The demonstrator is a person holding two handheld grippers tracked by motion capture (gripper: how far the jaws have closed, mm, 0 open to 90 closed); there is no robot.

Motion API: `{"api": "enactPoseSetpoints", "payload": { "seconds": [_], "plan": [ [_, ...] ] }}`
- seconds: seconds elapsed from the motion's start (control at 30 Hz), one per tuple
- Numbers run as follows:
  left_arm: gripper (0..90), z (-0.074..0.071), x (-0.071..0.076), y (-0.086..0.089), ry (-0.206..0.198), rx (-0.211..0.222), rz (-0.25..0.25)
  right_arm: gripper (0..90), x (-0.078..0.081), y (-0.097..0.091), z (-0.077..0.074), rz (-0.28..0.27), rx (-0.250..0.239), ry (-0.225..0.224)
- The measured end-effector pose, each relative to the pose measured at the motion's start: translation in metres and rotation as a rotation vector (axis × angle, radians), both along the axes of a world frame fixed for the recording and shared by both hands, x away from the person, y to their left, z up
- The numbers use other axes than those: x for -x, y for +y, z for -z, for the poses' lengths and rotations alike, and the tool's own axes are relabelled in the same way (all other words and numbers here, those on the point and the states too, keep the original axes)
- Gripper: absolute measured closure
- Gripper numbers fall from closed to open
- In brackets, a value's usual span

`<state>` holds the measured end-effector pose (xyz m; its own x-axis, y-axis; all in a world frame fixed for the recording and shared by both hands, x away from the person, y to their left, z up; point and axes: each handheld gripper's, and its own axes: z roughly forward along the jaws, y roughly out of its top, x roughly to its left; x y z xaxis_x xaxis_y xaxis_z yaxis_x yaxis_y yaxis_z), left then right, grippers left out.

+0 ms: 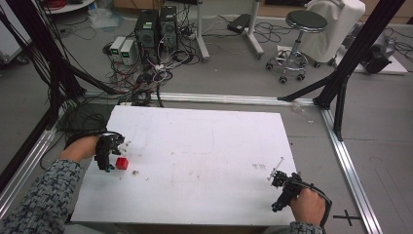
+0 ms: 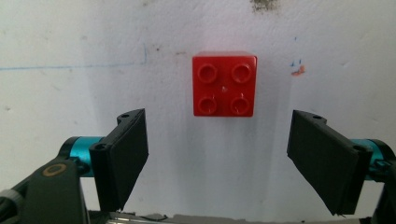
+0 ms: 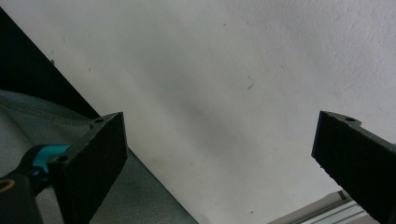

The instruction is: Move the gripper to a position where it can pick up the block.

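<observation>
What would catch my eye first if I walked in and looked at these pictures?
Probably the small red brick, the one spot of colour on the white table, lying near its left edge. The left gripper hangs right beside it with its jaws spread wide, the brick just ahead of them. At the near right corner the right gripper waits, open, over bare table.

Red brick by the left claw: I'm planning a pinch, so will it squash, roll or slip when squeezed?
The red brick looks like hard moulded plastic, so probably stiff. Its square shape and flat sides suggest it won't roll. Its glossy surface may slip a little, or slide on the white table if pushed.
</observation>
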<state>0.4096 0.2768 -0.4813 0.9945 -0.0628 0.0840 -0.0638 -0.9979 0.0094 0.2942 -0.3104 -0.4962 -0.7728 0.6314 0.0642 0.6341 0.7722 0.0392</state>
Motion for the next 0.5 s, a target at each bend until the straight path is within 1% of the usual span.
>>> {"api": "enactPoseSetpoints", "payload": {
  "seconds": [0.03,0.23,0.33,0.37,0.5],
  "plan": [
    [20.8,0.001,0.000,-0.001,0.003,0.001,0.000,2.8,0.000,-0.001,0.000,-0.005,-0.001,-0.005],
    [20.8,0.009,-0.002,-0.008,0.031,0.004,0.023,2.8,0.001,-0.001,0.000,0.003,0.000,0.001],
    [21.0,0.014,-0.003,-0.009,0.023,0.001,0.033,2.9,0.000,-0.001,0.000,-0.011,0.000,-0.003],
    [21.1,0.016,-0.003,-0.009,0.024,0.006,0.029,2.8,0.000,-0.001,0.000,-0.009,-0.001,-0.001],
    [21.5,0.020,-0.003,-0.009,0.043,0.002,0.033,2.8,0.000,-0.001,0.000,-0.011,0.003,-0.001]
  ]
}}
